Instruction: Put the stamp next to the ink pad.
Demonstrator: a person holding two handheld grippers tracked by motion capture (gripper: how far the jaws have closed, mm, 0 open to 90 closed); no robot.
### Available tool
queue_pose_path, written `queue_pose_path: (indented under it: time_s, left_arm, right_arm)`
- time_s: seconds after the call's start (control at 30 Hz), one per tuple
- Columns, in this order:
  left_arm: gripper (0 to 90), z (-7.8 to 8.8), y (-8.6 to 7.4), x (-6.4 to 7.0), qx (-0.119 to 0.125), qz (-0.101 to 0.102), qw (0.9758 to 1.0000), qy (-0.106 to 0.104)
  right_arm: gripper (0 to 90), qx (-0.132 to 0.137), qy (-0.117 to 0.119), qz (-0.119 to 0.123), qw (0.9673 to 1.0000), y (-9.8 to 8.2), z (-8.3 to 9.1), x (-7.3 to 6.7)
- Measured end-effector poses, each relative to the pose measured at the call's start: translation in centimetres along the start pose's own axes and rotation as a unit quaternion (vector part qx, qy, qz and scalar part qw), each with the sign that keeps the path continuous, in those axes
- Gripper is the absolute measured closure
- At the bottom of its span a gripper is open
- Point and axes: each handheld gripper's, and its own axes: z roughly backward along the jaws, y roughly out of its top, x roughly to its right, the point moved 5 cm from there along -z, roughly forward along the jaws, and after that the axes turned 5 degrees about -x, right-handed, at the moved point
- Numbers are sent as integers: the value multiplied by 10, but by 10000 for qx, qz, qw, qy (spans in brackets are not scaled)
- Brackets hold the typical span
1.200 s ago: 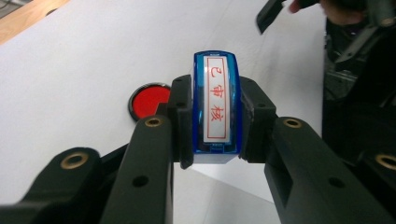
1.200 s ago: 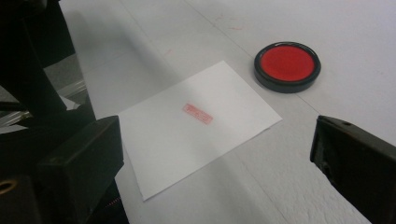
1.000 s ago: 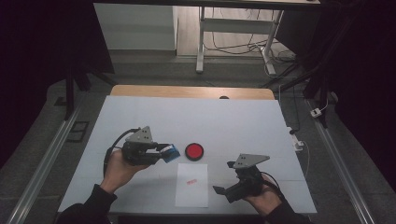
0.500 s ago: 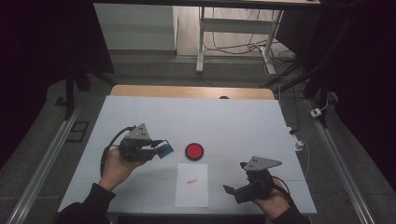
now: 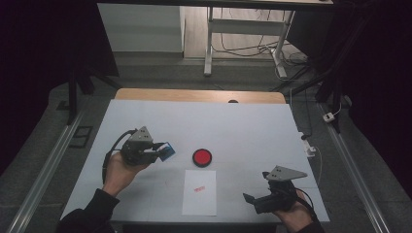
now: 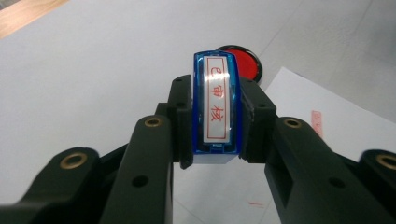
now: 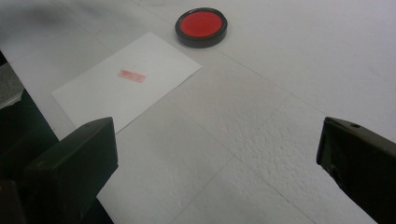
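I work in a lab-like recording room: my white surface stands between floor rails, with loose cables under a bench frame.

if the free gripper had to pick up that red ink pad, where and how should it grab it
Probably by its black rim, from straight above. The ink pad is a low round disc lying flat on the table, so a level approach finds little wall to catch. Set the right gripper with open fingers astride the disc and close on opposite sides of the rim, keeping off the red face and the paper beside it.
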Motion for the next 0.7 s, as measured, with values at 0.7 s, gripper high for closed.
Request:
queue_pose_path:
  time_s: [0.7]
  left_arm:
    - [695,-19,-21,-29,-424,411,9977,342]
  right_arm:
    - [0,3,-170,-120,9998,-12,13,6]
